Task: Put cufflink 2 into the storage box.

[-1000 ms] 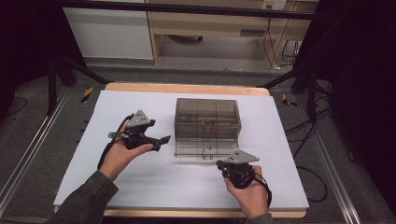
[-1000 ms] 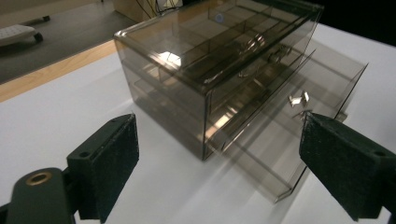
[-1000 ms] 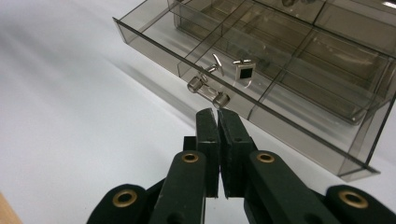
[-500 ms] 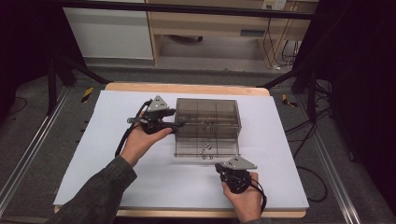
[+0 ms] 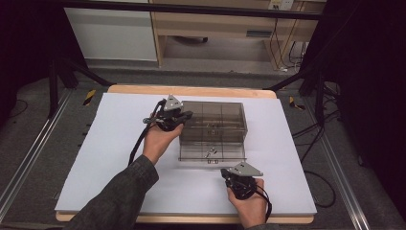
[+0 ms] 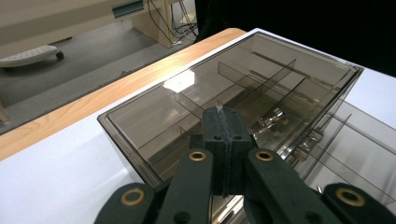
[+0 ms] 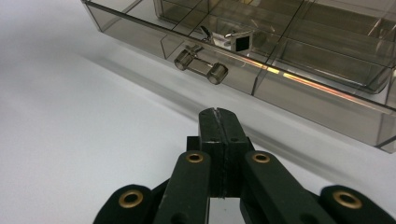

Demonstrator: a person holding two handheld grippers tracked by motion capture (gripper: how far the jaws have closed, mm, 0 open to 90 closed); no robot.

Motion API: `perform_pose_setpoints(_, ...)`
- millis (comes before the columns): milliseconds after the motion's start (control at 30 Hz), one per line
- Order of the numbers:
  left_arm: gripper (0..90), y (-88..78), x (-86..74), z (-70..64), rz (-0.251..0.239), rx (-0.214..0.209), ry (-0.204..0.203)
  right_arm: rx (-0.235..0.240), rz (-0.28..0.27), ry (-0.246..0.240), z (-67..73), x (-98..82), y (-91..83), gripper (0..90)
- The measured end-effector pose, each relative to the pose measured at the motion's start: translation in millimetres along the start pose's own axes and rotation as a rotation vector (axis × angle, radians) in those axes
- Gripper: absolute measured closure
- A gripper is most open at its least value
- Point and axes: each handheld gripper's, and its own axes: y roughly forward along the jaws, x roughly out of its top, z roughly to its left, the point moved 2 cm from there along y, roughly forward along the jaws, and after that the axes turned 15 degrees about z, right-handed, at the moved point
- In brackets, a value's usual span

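Observation:
A smoky see-through box with inner dividers stands mid-table, and its lower drawer is pulled out toward me. In the left gripper view the box lid lies right under the jaws. My left gripper rests at the box's upper left edge; its jaws have just been closing and now stand shut with nothing between them. My right gripper sits low on the table in front of the drawer, shut and empty, a short way from the drawer's bar handle. Small metal parts lie in the drawer.
A white sheet covers the wooden table. Beyond the table's far edge stand a wooden shelf unit and cables on the floor. Black stand legs flank the table.
The left hand has travelled right and away to the box's left top edge, and its jaws went from open to shut. The right hand has sunk slightly in front of the drawer.

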Motion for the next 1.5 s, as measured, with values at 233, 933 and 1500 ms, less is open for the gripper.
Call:
perform_pose_setpoints(233, 90.0, 7.6, 2.2, 1.8, 0.006, 0.034, -0.022, -0.018, -0.016, 0.013, 2.0, 1.0, 1.8, 90.0)
perform_pose_setpoints(933, 90.0, 20.8, 0.6, 0.4, 0.064, 0.046, -0.012, -0.085, -0.054, 0.054, -2.4, 4.1, 8.4, 90.0)
perform_pose_setpoints(1500, 90.0, 28.5, -0.8, -3.6, 0.088, 0.046, -0.007, -0.097, -0.045, 0.039, -6.7, 10.5, 19.3, 90.0)
